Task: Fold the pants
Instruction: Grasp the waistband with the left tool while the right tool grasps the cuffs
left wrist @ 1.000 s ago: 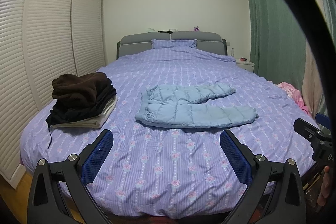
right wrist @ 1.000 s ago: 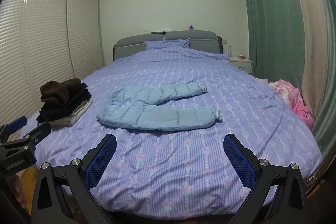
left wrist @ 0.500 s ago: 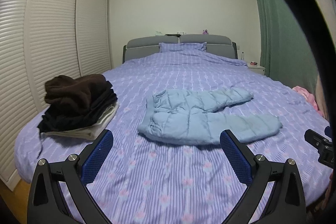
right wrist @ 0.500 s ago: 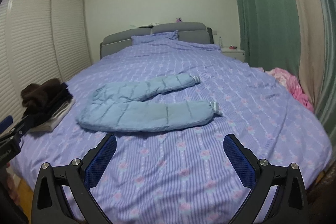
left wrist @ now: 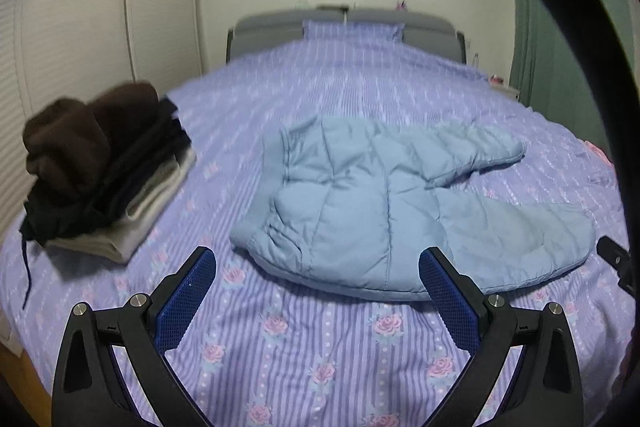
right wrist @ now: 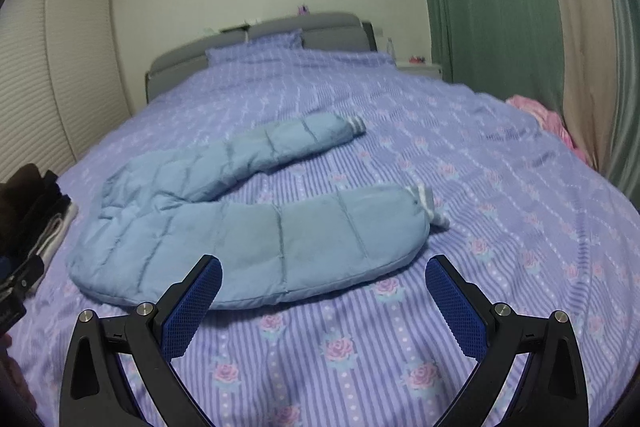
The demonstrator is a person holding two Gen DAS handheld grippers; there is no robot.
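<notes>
From the left wrist, the left claw (left wrist: 316, 291) stood spread wide and empty above the bed (left wrist: 320, 355); the pale blue pants (left wrist: 372, 203) lay flat just ahead — a clothes stack (left wrist: 100, 171) off to its left. From the right wrist, the right claw (right wrist: 324, 297) gaped empty too, pants (right wrist: 248, 227) just ahead.
</notes>
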